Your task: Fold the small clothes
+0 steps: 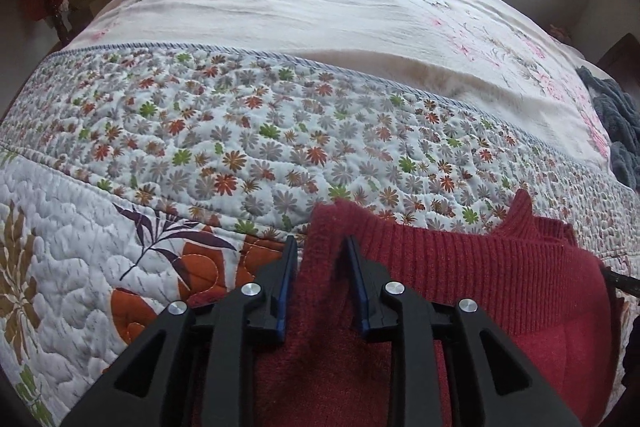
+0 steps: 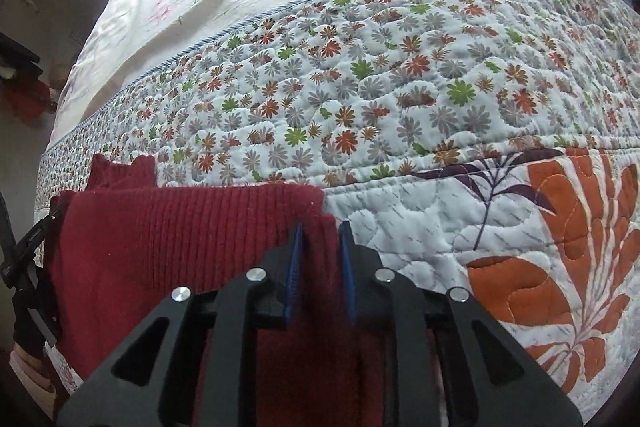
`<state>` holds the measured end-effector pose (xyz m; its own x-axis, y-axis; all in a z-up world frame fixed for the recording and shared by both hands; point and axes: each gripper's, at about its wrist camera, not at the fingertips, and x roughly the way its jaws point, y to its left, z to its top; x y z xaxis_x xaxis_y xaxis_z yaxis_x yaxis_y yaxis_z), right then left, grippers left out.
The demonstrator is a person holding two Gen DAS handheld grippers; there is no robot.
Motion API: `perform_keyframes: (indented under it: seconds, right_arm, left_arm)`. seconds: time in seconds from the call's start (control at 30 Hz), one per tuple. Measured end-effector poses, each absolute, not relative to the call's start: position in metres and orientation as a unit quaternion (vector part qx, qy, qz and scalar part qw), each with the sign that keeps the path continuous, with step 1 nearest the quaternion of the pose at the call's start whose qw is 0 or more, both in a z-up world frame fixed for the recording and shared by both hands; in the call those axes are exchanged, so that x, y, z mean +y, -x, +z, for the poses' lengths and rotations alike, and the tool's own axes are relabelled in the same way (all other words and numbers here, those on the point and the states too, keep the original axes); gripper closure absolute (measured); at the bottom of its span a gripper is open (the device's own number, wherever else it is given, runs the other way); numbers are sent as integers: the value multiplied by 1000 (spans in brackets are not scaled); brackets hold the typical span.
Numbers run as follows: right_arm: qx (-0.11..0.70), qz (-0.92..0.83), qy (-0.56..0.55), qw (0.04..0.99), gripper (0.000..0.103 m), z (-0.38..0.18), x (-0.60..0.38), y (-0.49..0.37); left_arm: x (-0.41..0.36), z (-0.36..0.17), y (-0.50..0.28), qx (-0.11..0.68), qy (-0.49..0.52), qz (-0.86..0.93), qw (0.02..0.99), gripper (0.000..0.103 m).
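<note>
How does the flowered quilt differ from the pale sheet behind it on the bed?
The quilt is stitched and puffy, covered in small orange, green and grey flowers; the sheet is smooth, creased, mostly plain cream with scattered pink blooms. The quilt carries the red sweater; the sheet does not. Both cover the bed.

A dark red ribbed knit garment [image 1: 500,267] lies on a white quilt [image 1: 240,131] with small orange, green, grey flowers.

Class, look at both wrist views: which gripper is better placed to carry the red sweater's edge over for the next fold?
Neither clearly. The left gripper and right gripper each have the red sweater between their fingers at opposite corners of the same ribbed edge, so probably both move together.
</note>
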<state>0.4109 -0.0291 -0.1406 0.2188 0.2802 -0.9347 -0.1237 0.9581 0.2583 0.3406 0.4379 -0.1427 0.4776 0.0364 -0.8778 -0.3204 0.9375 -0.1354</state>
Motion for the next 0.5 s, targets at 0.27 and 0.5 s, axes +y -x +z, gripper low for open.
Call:
perform_keyframes:
  seconds: [0.27,0.5]
  right_arm:
    - [571,182,-130,790,75,-73,-72,-351]
    - [588,220,-114,770,64,-78,-86,-248]
  left_arm:
    - [447,-64,-288,416,171,111,886,68]
    - [379,-51,-216,455,141,17,879,56]
